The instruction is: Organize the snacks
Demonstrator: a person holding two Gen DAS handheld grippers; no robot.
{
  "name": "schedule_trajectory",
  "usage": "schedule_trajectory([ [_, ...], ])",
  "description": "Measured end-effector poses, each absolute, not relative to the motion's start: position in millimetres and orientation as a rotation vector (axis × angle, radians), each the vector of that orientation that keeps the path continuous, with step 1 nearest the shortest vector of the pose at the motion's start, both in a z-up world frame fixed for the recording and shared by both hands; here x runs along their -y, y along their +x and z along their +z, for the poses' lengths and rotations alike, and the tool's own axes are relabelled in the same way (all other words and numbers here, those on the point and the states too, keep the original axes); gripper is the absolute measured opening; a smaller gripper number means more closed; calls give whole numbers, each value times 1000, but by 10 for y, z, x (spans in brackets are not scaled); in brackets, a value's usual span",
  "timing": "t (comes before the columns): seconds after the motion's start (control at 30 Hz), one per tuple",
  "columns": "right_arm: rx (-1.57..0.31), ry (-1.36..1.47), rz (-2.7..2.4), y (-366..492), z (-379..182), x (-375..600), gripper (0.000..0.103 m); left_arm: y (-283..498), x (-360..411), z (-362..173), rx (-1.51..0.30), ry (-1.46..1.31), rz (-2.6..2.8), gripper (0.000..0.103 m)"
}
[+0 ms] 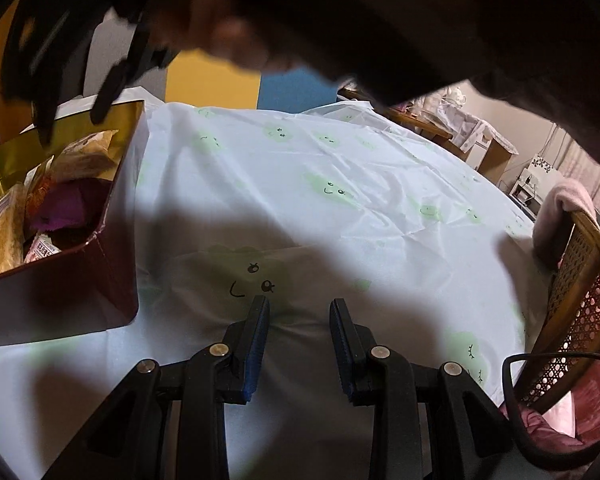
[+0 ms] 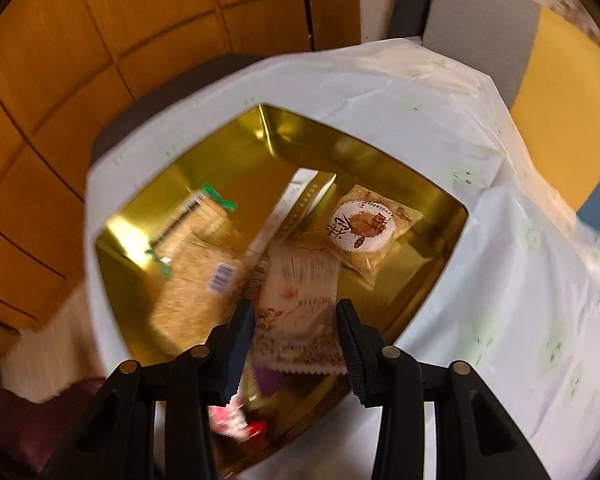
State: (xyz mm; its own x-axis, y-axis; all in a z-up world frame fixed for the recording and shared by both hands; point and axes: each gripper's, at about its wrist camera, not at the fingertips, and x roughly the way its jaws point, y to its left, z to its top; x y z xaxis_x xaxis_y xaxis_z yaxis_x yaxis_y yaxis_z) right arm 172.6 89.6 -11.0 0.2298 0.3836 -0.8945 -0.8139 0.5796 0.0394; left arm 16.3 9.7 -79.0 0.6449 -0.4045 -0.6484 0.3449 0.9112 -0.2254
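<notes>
1. Hovering over the box [image 2: 452, 236], the right gripper [image 2: 296, 332] has its jaws parted wide, a beige packet [image 2: 300, 300] showing between them; whether the pads touch it I cannot tell.
2. Inside the box, the right wrist view shows about six snacks: nearest the gripper a pink-and-red wrapper [image 2: 236, 420] and a purple packet [image 2: 270, 382], then the beige packet, a long biscuit pack [image 2: 192, 276] with a barcode on its left, a slim stick pack [image 2: 296, 200] leaning across the middle, and farthest a round-label cake [image 2: 370, 228].
3. The box stands on a white cloth [image 2: 520, 280] printed with green faces.
4. The left gripper [image 1: 300, 308] hangs open over bare cloth just right of the box, holding nothing.
5. Only the left wrist view shows the box's dark red outer wall [image 1: 60, 296], a wicker chair [image 1: 576, 304] well right of it, and a dark blurred hand with the other gripper [image 1: 60, 80] above the box.
6. Only the right wrist view shows the box's gold floor and the wood panelling [image 2: 100, 80] beyond it.
</notes>
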Motion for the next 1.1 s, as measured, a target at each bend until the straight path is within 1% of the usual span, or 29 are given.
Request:
schedule_trajectory([
  [0.07,-1038,-551,845,1744,-209,-916,43,158,-96,-791,-756,-79,-427,32],
  [0.17,-1042,-564,835,1758,-272,-844,43,145,-73,-788,-748,-59,-420,32],
  [0.6,-973,-489,820,1617,-25,-510,43,145,-56,-789,-745,-41,-412,32],
  [0.9,-920,-405,713,1449,112,102,43,181,-66,-769,-766,-45,-407,32],
  [1.03,-903,-429,627,1321,73,396,43,188,-59,-730,-791,-44,-388,32],
  [1.07,-904,-423,616,1299,59,454,43,186,-55,-711,-799,-42,-377,33],
  [1.1,-904,-419,594,1268,41,525,43,181,-54,-697,-801,-40,-369,36],
])
